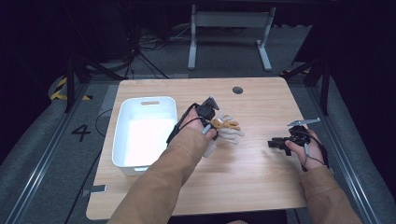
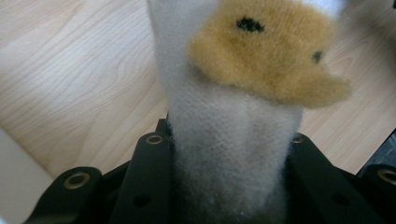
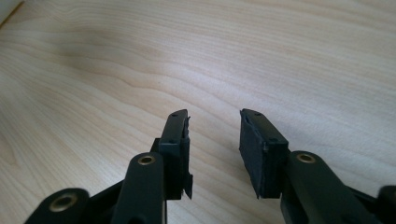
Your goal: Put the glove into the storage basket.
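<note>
Clamping plush toy (image 2: 233,140): left tongs (image 2: 231,154); right tongs (image 3: 215,140) apart; floor marked "4" (image 1: 81,132).

The high view looks forward and down from above the person's side onto the whole pale wooden table (image 1: 261,186), taking in the floor beyond. The left gripper view rides just behind its black jaws, very close to a grey-white and tan plush toy (image 2: 233,154) with the wood grain behind; the high view shows the same toy (image 1: 226,129). The right gripper view looks low along its own parted jaws over the bare tabletop (image 3: 140,60).
</note>
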Demonstrator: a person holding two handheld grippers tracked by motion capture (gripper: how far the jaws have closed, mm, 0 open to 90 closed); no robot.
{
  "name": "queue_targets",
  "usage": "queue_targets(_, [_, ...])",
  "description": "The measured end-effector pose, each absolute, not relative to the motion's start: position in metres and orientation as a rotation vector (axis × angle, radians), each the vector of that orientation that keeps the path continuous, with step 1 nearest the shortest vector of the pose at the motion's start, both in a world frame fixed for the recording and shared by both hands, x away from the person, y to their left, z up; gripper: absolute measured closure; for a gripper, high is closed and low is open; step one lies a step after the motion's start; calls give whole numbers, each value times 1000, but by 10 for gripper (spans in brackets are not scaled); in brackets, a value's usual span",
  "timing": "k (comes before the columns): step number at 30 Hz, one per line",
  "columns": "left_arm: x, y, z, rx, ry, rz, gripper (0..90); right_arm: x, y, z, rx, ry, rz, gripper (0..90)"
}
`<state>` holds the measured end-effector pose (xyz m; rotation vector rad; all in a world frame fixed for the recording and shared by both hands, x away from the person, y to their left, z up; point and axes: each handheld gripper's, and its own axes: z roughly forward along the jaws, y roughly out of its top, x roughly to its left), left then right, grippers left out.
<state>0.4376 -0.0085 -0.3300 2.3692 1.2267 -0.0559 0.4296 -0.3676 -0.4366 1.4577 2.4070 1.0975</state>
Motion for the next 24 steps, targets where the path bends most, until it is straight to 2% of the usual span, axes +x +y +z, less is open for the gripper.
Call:
queue_targets(14, [470, 1, -325, 2358, 1404, -136, 694, 429, -366, -439, 1474, 2428, 1087, 639])
queue_targets(24, [489, 14, -320, 2292, 1569, -138, 694, 432, -366, -439, 1491, 2430, 1101, 645])
